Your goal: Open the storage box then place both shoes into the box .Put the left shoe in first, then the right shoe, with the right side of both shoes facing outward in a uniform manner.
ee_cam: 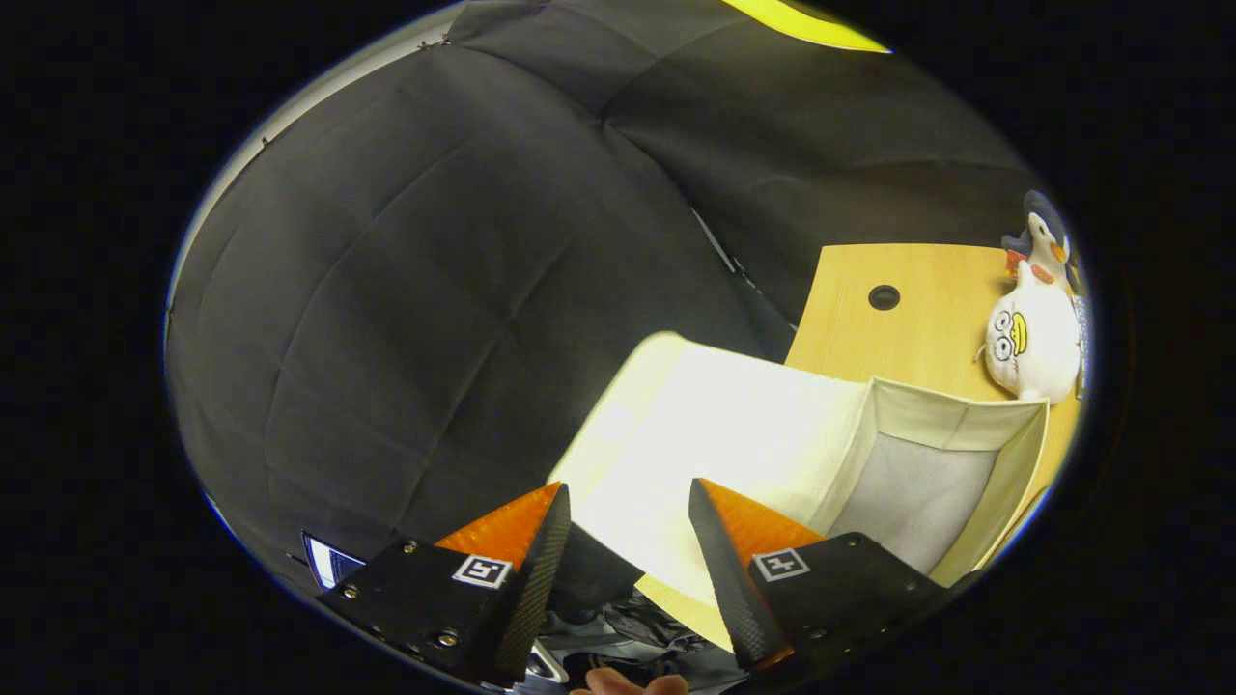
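Gripper (628,502) fingers apart, holding nothing; box lid (715,434) just ahead between tips. Box (1004,454) open, lid flipped up off its near side, interior bare grey. Table (898,338) beyond box; two plush toys (1033,338) on table past box; shoes partly hidden below fingers

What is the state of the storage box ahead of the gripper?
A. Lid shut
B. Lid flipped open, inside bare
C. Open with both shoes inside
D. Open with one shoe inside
B: the storage box has its lid folded back beyond the open gripper, and its grey inside shows no shoe.
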Tool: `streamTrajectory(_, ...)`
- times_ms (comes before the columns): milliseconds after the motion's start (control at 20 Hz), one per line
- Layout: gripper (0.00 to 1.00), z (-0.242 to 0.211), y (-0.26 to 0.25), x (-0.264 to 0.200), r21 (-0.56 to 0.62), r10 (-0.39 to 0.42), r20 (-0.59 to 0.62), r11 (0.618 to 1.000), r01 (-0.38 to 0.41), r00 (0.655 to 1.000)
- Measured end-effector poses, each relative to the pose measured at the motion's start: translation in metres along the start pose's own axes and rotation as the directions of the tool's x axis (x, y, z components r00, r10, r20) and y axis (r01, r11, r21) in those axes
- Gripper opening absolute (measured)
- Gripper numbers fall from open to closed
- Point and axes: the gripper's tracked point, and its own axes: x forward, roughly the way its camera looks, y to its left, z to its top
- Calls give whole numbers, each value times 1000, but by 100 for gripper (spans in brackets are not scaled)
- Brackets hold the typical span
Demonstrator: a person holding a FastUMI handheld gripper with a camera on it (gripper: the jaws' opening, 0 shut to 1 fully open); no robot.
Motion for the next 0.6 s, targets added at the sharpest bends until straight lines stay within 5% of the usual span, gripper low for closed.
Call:
streamTrajectory(150, 78, -1, -16, -19, -9, -34, 3, 999, 34, 999)
streamTrajectory(250, 97, 2, -30, -34, -13, -61, 12, 998, 61, 998)
streamTrajectory(600, 97, 2, -76, -99, 3, -127, 50, 992, 127, 991)
